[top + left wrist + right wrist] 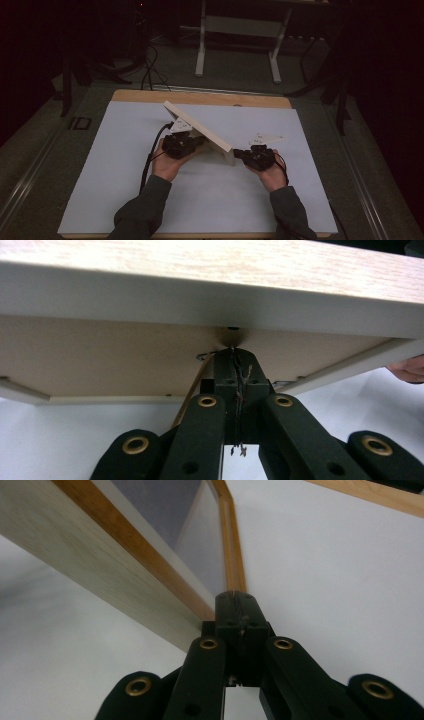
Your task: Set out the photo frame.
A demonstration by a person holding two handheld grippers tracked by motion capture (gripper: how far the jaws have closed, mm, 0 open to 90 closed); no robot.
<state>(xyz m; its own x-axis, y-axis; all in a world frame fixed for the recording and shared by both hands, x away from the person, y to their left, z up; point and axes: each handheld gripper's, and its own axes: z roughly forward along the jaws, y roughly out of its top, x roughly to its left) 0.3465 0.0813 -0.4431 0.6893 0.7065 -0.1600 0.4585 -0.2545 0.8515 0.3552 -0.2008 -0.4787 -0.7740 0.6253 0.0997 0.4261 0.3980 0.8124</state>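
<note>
With its jaws closed flush together, the left gripper (186, 145) sits under the raised side of a wooden picture frame (200, 129), its tip pressed against the brown backing board just below the frame's pale edge; in the left gripper view the left gripper (234, 365) meets the picture frame (210, 275) at the middle of that edge, with a thin wire caught along the seam between the jaws. The right gripper (245, 154) is likewise closed, its tip touching the near right corner of the frame; in the right gripper view the right gripper (235, 600) abuts the picture frame (100, 575) at the corner where the orange-brown inner border ends. The frame stands tilted between the two grippers, sloping from upper left to lower right above a white sheet (150, 200) that covers the table (200, 96).
</note>
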